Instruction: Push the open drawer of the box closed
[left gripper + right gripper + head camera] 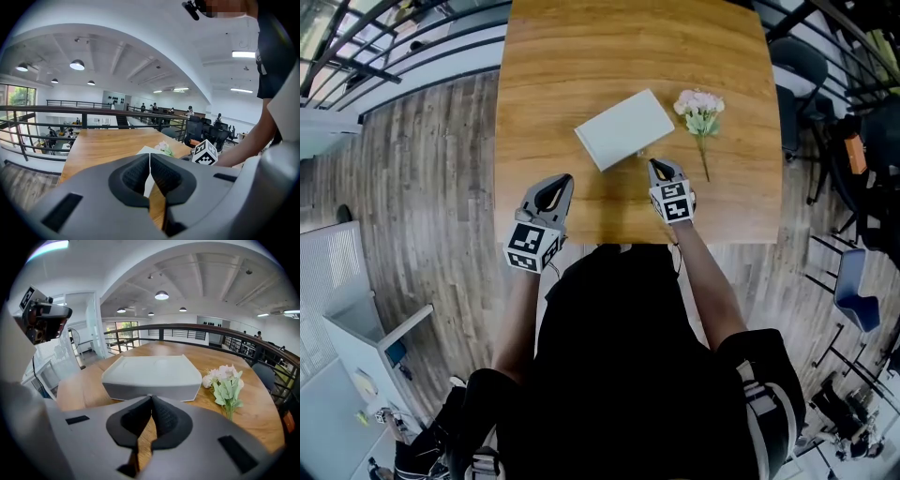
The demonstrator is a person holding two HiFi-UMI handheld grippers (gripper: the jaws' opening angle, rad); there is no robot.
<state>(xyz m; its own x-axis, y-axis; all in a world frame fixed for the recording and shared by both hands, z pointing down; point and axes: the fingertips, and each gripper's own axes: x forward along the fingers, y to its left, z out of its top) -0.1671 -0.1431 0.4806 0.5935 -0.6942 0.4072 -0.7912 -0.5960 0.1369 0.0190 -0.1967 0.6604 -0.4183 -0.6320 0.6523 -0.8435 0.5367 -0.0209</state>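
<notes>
A flat white box (623, 128) lies at an angle in the middle of the wooden table (628, 47). In the right gripper view the box (152, 373) shows a plain front face that looks flush, with no drawer standing out. My right gripper (656, 164) is just short of the box's near corner, jaws shut and empty (151, 397). My left gripper (565, 178) hovers over the table's near left part, apart from the box. Its jaws are shut on nothing (150, 154). Past them the box (146, 150) shows only as a pale sliver.
A small bunch of pink flowers (700, 112) lies to the right of the box, also visible in the right gripper view (227, 383). Beyond the table's right edge stand office chairs (802, 66). A dark railing (394, 56) runs past the far left.
</notes>
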